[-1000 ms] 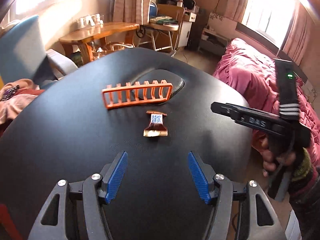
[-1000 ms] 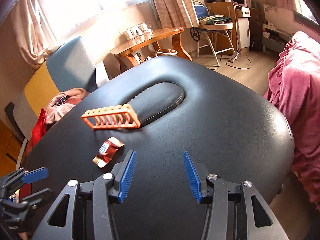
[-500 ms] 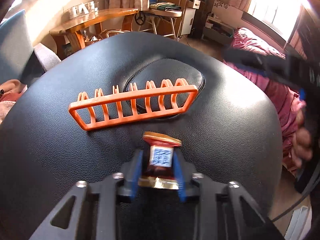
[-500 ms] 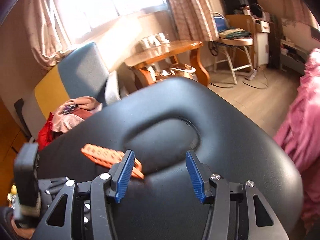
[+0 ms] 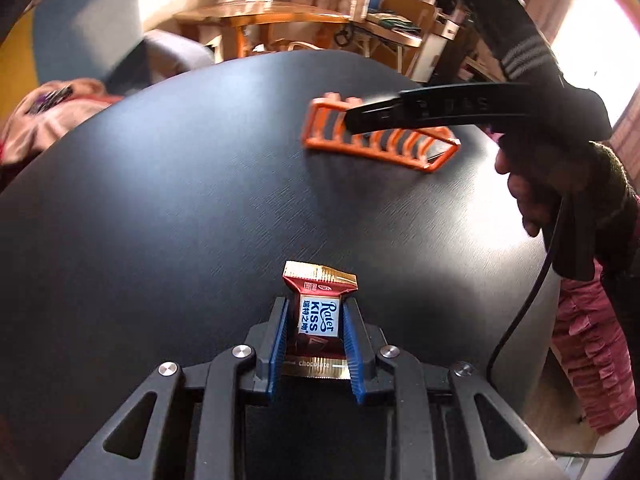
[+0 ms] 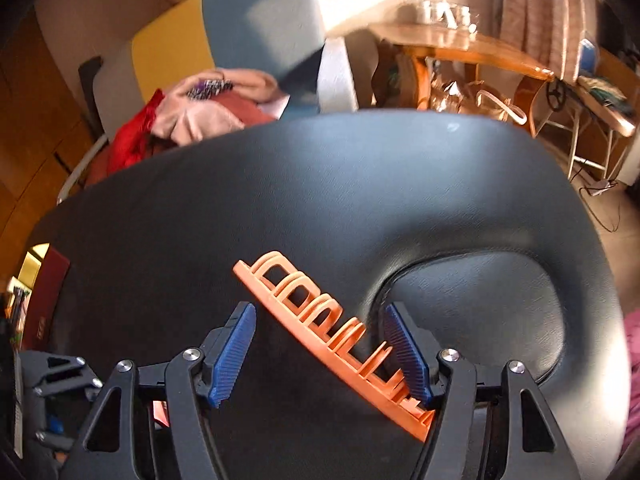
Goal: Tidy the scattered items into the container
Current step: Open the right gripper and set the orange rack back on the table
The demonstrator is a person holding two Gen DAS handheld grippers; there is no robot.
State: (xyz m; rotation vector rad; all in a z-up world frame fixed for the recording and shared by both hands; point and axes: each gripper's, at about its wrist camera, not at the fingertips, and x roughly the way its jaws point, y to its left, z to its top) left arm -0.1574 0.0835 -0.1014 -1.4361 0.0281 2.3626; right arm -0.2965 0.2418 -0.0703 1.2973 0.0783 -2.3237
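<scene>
My left gripper (image 5: 315,340) is shut on a red and gold chocolate wrapper (image 5: 319,312) and holds it just above the black padded table (image 5: 180,208). The orange slotted rack (image 5: 380,140) lies farther out, partly hidden by my right gripper's black body (image 5: 460,108), which hangs over it. In the right wrist view the orange rack (image 6: 332,328) lies slantwise between the open fingers of my right gripper (image 6: 320,356). Its right blue pad (image 6: 404,348) is close against the rack's end.
The table has an oval padded recess (image 6: 480,312) just right of the rack. A blue and yellow armchair with clothes (image 6: 208,96) and a wooden table (image 5: 260,12) stand behind. A pink bedspread (image 5: 592,360) lies off the table's right edge.
My left gripper has pulled back and to the left from the rack with the chocolate still in it. My right gripper has come down over the rack, which now lies between its fingers.
</scene>
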